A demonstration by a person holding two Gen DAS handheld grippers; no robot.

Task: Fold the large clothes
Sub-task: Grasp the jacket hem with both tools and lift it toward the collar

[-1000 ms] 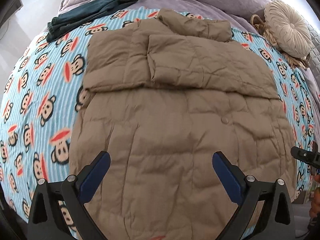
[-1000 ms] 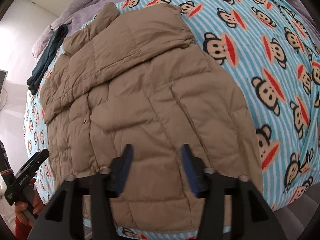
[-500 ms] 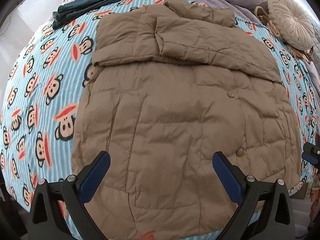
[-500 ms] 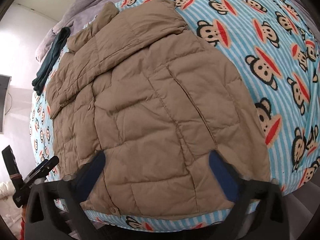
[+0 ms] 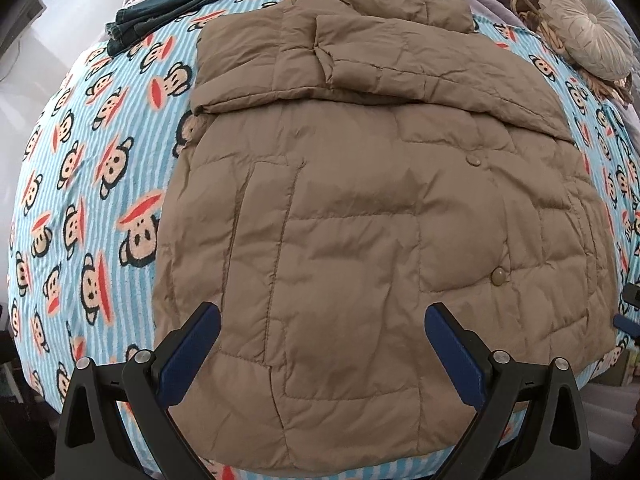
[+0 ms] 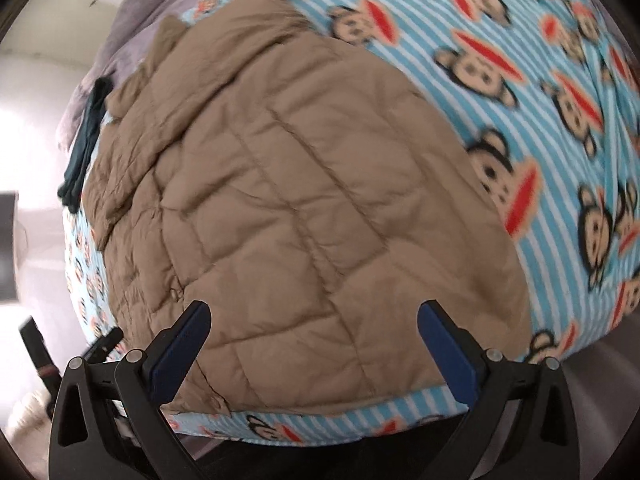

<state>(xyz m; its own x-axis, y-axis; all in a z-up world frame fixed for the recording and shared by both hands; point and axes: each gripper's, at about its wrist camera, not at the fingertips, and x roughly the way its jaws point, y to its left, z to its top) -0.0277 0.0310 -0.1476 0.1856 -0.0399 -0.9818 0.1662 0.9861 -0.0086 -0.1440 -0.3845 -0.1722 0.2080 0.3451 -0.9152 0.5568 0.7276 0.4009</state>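
Observation:
A large tan quilted puffer jacket (image 5: 360, 208) lies flat on the bed, sleeves folded across its upper part, collar at the far end. It also shows in the right wrist view (image 6: 304, 208). My left gripper (image 5: 322, 344) is open and empty, held above the jacket's near hem. My right gripper (image 6: 312, 340) is open and empty, held above the hem near the jacket's right corner. Neither gripper touches the fabric.
The bed has a blue striped blanket with monkey faces (image 5: 92, 184). Dark teal folded trousers (image 5: 192, 4) lie at the far left. A round beige cushion (image 5: 588, 28) sits at the far right. The bed's near edge (image 6: 360, 416) drops off below the hem.
Both grippers have pulled back toward the near hem, so more of the jacket shows. The right gripper's jaws have opened wide from a narrow gap.

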